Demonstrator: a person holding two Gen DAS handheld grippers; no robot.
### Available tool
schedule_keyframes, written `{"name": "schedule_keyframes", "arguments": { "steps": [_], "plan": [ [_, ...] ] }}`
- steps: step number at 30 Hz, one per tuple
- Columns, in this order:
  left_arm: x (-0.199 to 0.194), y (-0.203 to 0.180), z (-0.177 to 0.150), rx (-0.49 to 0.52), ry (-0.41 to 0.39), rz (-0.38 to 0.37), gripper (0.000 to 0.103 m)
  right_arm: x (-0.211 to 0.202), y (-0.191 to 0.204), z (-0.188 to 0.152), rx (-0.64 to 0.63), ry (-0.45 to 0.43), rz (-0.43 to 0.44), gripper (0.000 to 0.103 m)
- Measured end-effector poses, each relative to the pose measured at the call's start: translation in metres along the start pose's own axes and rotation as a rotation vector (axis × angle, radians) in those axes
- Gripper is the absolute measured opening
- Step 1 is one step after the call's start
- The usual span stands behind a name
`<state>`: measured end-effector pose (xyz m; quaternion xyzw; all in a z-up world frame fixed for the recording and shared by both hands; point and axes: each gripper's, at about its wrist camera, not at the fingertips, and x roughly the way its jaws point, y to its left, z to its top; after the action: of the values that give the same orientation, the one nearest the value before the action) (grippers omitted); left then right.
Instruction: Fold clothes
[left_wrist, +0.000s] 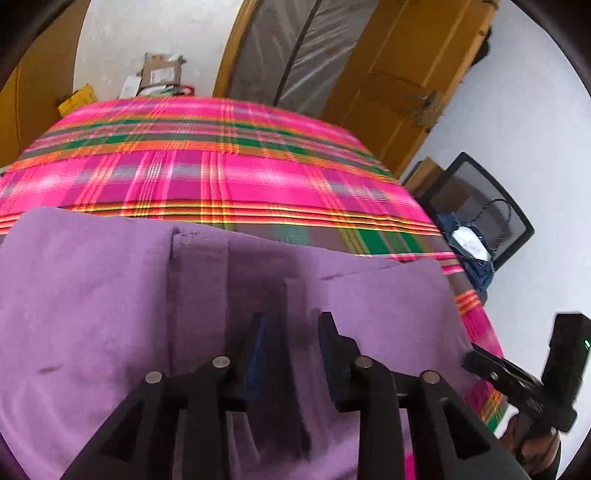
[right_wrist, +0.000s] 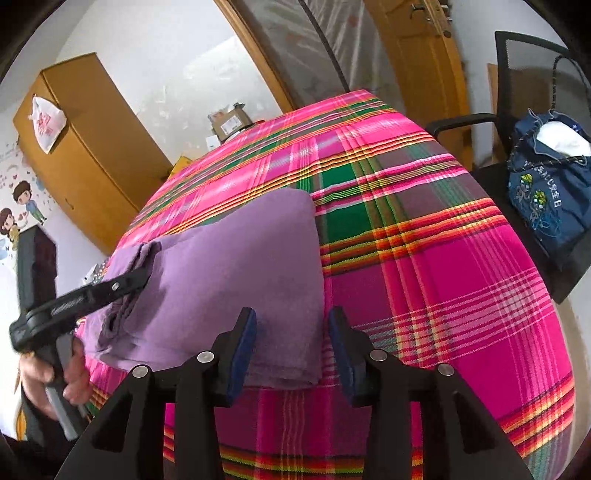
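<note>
A folded purple cloth (right_wrist: 229, 266) lies flat on the pink plaid tablecloth (right_wrist: 443, 277) near the table's front edge. My right gripper (right_wrist: 291, 332) hovers over the cloth's near right corner. Its blue pads stand apart and the cloth edge lies below the gap, not pinched. My left gripper (right_wrist: 142, 277) reaches in from the left over the cloth's layered left edge, held by a hand (right_wrist: 74, 373). In the left wrist view the purple cloth (left_wrist: 110, 314) fills the foreground. There the left gripper (left_wrist: 293, 328) is open just above it, and the right gripper (left_wrist: 472, 363) shows at the cloth's right edge.
A black mesh chair (right_wrist: 524, 55) with a blue bag (right_wrist: 546, 192) stands off the table's right side. A wooden cabinet (right_wrist: 85, 147) is at the back left, and a cardboard box (right_wrist: 231, 123) sits beyond the far edge. Bare tablecloth stretches beyond and right of the cloth.
</note>
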<state>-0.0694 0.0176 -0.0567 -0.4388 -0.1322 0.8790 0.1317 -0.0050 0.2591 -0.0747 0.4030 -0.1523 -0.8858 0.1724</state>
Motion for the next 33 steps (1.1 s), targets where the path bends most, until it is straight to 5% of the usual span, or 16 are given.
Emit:
{"name": "schedule_keyframes", "arguments": {
  "steps": [5,9,33],
  "plan": [
    [0.007,-0.004,0.001,0.022,-0.007,-0.007,0.03,0.0,-0.001,0.0,0.002,0.001,0.006,0.042],
    [0.009,-0.013,-0.005,0.081,-0.027,0.025,0.008,0.0,0.0,0.001,-0.003,0.001,0.003,0.042],
    [-0.03,-0.004,-0.01,0.05,-0.111,0.041,0.009,-0.007,-0.007,0.004,0.039,-0.012,0.036,0.043]
  ]
}}
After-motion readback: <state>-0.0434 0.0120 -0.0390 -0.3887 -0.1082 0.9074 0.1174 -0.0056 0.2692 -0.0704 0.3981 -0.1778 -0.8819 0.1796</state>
